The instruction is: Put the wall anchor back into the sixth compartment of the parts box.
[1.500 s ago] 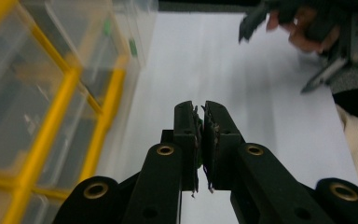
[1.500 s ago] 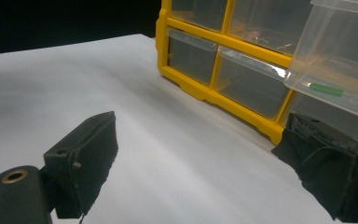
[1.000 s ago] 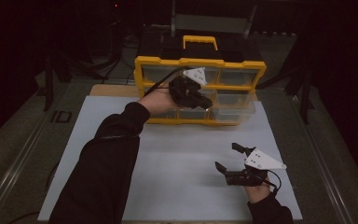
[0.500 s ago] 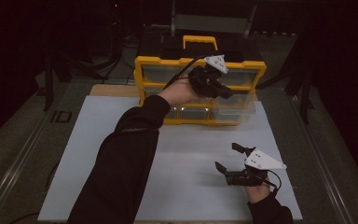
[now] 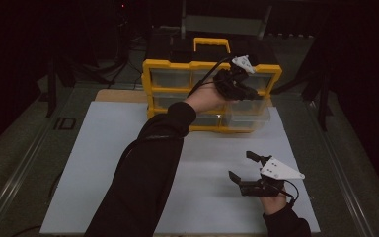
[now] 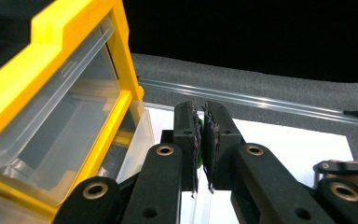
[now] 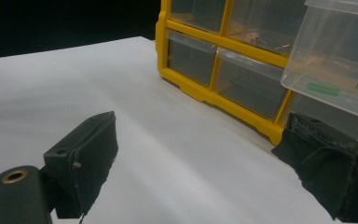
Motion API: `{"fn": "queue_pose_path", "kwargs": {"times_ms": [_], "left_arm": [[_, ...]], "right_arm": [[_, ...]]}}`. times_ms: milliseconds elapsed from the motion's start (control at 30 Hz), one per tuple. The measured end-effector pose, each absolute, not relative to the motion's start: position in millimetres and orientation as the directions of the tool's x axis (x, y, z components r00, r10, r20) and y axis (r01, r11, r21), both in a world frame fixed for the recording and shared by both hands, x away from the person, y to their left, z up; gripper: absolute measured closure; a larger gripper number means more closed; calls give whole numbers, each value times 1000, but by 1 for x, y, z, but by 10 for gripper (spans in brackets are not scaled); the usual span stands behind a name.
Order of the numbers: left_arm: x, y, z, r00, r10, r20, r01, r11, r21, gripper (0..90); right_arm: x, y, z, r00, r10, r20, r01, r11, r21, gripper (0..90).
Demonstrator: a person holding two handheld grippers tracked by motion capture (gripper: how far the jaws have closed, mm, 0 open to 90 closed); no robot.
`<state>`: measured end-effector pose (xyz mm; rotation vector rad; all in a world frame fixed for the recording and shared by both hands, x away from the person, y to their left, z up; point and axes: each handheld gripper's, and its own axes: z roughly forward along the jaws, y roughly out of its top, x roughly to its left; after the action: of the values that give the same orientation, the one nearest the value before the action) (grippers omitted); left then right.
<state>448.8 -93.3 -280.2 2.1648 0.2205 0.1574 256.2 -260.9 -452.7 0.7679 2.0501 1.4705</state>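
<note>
A yellow drawer organizer (image 5: 170, 64) with clear drawers and a black top stands at the far side of the white mat (image 5: 103, 163). One clear drawer (image 5: 249, 116) at its lower right is pulled out; green pieces (image 7: 324, 88) lie in it. My left gripper (image 5: 254, 94) hovers in front of the organizer's upper right drawers, above the pulled-out one. Its jaws are shut on a small green piece (image 6: 198, 140) that peeks out between the pads. My right gripper (image 5: 241, 165) rests on the mat at the near right, open with nothing between its jaws (image 7: 200, 154).
The organizer's yellow frame (image 6: 42, 60) and a clear drawer front lie close on the left in the left gripper view. A metal rail (image 5: 24, 168) runs along the table's left side. Dark stands surround the table.
My left hand has carried its shut gripper to the right along the organizer's front and slightly higher. The right gripper has stayed where it was.
</note>
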Motion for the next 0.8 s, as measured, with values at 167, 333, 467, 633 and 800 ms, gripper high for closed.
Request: {"fn": "queue_pose_path", "kwargs": {"times_ms": [167, 333, 467, 633, 800], "left_arm": [[456, -96, -291, 969, 245, 18, 128, -567, 814, 826], [460, -98, -301, 963, 270, 15, 150, -579, 801, 825], [461, -98, -305, 963, 269, 3, 157, -571, 806, 692], [461, -96, -305, 957, 290, -2, 174, -570, 803, 414], [461, -91, -307, 949, 315, -4, 194, -576, 794, 233]], "right_arm": [[257, -262, -453, -714, 696, -71, 153, 255, 955, 107], [257, -263, -453, -714, 696, -72, 157, 259, 953, 107], [257, -263, -453, -714, 697, -71, 157, 258, 953, 107], [257, -263, -453, -714, 697, -68, 160, 257, 953, 107], [257, -263, -453, -713, 697, -74, 154, 259, 954, 107]]}}
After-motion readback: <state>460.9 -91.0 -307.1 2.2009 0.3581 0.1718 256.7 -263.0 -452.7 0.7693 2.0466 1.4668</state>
